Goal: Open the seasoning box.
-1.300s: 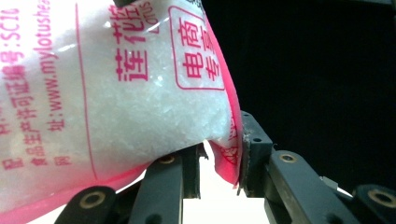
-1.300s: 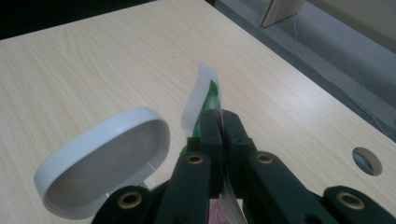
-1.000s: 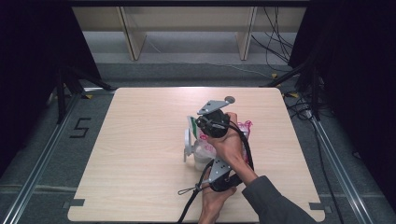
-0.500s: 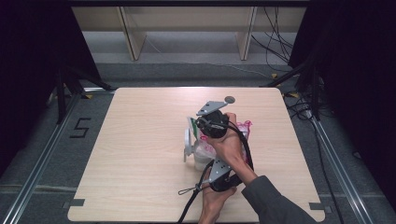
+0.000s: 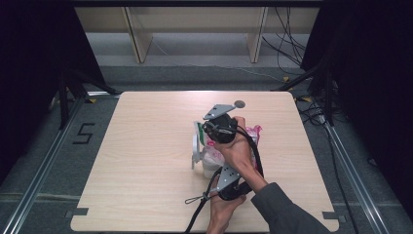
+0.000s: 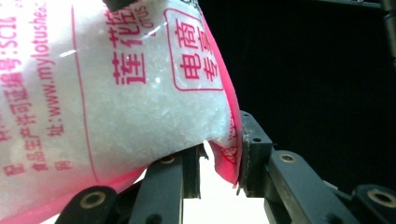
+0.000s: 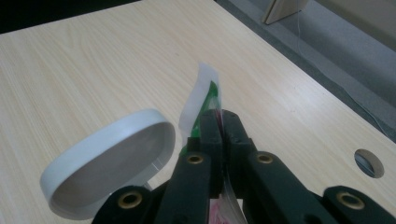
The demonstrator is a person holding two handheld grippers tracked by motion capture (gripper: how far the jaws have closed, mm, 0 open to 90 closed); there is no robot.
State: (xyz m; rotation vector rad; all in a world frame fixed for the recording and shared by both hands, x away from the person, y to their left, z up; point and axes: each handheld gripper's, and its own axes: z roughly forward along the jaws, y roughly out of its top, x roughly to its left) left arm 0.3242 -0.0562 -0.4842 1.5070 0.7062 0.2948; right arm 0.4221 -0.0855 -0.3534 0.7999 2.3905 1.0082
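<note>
A pink-printed bag (image 6: 116, 93) of white crystals hangs close in the left gripper view. My left gripper (image 6: 219, 158) is shut on its lower corner. In the high view that gripper (image 5: 216, 170) is the nearer one, and the bag (image 5: 252, 132) shows pink behind the hands. My right gripper (image 7: 223, 116) is shut on a thin green and clear strip (image 7: 205, 88) of the bag's edge. In the high view it (image 5: 202, 130) is the farther one, above a white jar (image 5: 209, 163). The jar's round lid (image 7: 107, 163) stands tipped open beside the right jaws.
The wooden table (image 5: 146, 161) spreads wide to the left and far side of the hands. A cable loop (image 5: 195, 199) lies near the front edge. A round hole (image 7: 369, 162) sits in the table near its edge. Pale shelving (image 5: 195, 29) stands beyond the table.
</note>
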